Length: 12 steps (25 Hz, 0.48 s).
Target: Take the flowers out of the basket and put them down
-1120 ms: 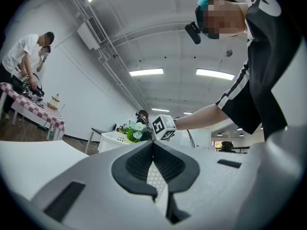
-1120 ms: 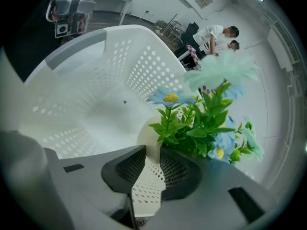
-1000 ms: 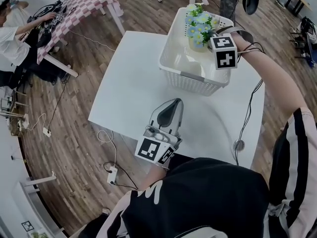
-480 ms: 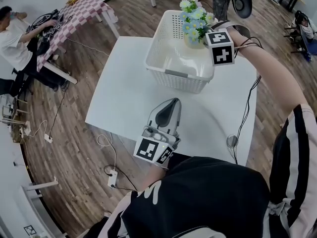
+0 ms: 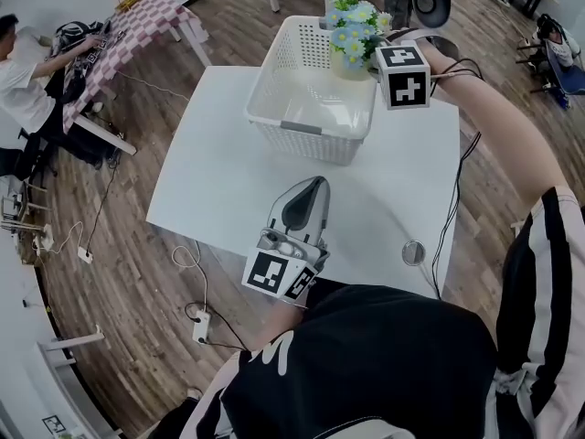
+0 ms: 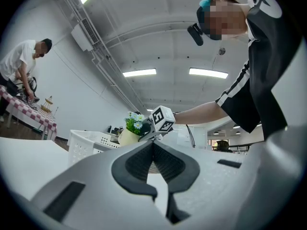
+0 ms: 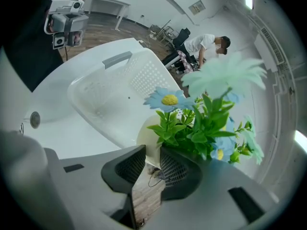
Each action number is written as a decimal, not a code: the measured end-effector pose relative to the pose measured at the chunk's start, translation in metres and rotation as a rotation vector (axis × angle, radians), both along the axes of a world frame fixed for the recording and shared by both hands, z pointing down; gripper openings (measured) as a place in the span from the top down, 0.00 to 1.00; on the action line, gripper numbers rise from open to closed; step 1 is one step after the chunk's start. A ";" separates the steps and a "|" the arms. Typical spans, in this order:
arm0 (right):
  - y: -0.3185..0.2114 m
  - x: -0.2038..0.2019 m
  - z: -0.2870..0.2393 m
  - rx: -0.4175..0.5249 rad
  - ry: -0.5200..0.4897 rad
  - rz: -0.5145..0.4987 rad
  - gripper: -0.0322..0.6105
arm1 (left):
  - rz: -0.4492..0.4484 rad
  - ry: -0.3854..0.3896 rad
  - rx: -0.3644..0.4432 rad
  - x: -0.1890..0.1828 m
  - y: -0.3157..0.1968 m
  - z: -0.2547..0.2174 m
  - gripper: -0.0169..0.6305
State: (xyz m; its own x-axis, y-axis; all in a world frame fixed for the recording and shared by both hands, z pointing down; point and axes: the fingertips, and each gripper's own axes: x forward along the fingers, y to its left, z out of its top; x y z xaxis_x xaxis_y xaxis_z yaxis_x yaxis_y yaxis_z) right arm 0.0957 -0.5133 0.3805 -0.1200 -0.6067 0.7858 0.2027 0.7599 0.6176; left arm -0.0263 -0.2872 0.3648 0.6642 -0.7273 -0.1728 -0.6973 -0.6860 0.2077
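A cream pot (image 5: 348, 66) of blue and white flowers (image 5: 354, 23) hangs over the far right corner of the white basket (image 5: 310, 129), with my right gripper (image 5: 369, 62) shut on the pot's wall. In the right gripper view the pot (image 7: 147, 139) sits between the pads, the flowers (image 7: 204, 121) above them and the basket (image 7: 116, 59) below. My left gripper (image 5: 312, 187) is shut and holds nothing, low over the white table (image 5: 224, 176) near its front edge. Its view shows the meeting pads (image 6: 154, 145), the basket (image 6: 88, 143) and the lifted flowers (image 6: 134, 122).
A small round metal disc (image 5: 413, 251) lies on the table's right front. A checked table (image 5: 146, 18) with a person (image 5: 23, 71) at it stands far left. Cables and a socket strip (image 5: 199, 323) lie on the wooden floor.
My right gripper has lifted the flower pot up out of the basket, towards the far rim. My left gripper has shifted a little along the table's front.
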 end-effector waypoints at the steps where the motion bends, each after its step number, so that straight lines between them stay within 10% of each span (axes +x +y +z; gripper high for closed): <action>1: 0.001 0.000 -0.002 0.003 -0.001 -0.005 0.79 | 0.002 0.000 0.001 0.003 0.001 0.000 0.97; 12: 0.010 0.018 -0.028 0.034 -0.009 0.011 0.79 | 0.005 0.009 0.019 0.018 0.013 0.002 0.97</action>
